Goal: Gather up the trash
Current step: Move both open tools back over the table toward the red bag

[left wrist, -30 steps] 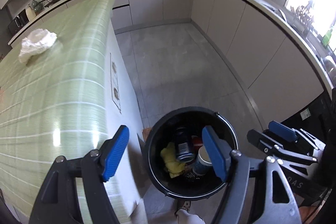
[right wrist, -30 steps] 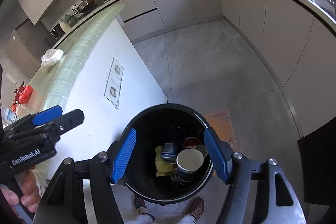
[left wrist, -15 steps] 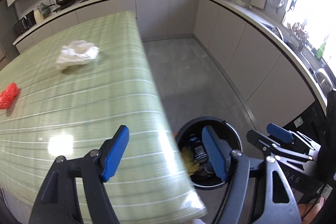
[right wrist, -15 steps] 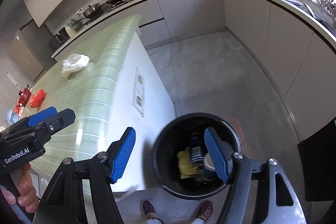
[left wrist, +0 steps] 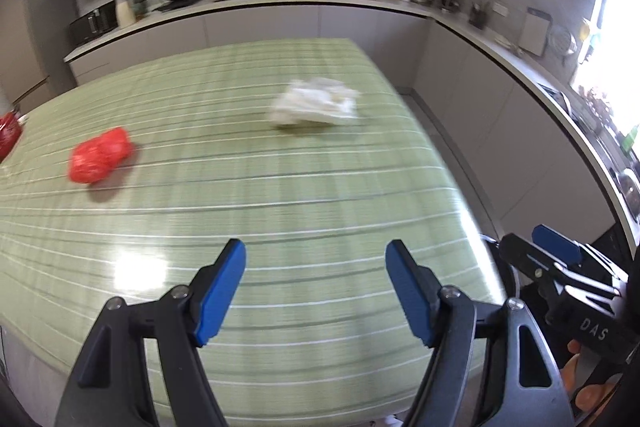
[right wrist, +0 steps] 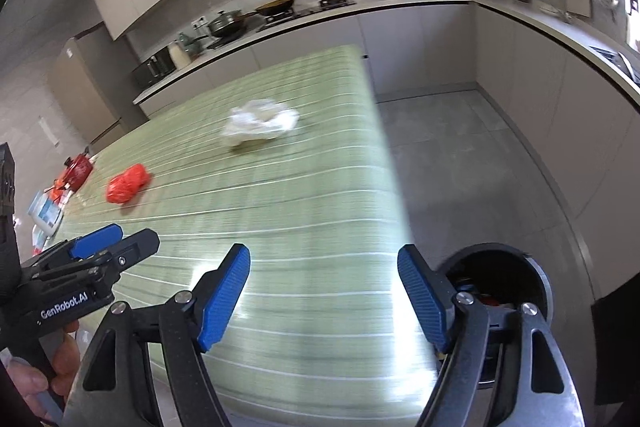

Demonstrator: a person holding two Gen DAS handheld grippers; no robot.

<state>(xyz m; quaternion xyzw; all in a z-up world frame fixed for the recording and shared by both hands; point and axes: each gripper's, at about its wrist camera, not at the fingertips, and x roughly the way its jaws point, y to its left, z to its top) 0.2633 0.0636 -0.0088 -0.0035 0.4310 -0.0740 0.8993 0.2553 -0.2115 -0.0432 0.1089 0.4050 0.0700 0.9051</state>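
Both tools spread and empty, right tool (right wrist: pixel 322 293) just widened, black bin (right wrist: pixel 538 269) holding trash.

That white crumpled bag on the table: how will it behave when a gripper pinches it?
The white bag looks like thin crumpled plastic, so it will probably collapse and hang limp. It seems light and may slide on the glossy table if pushed. Unlikely to roll.

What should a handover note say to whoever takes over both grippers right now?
Left gripper: jaws open, nothing between them.
Right gripper: jaws just widened, nothing between them.
Both are above the green table.
Done: black bin on the floor beside the table already holds trash.
Left: white crumpled bag and red crumpled bag lie apart on the table.
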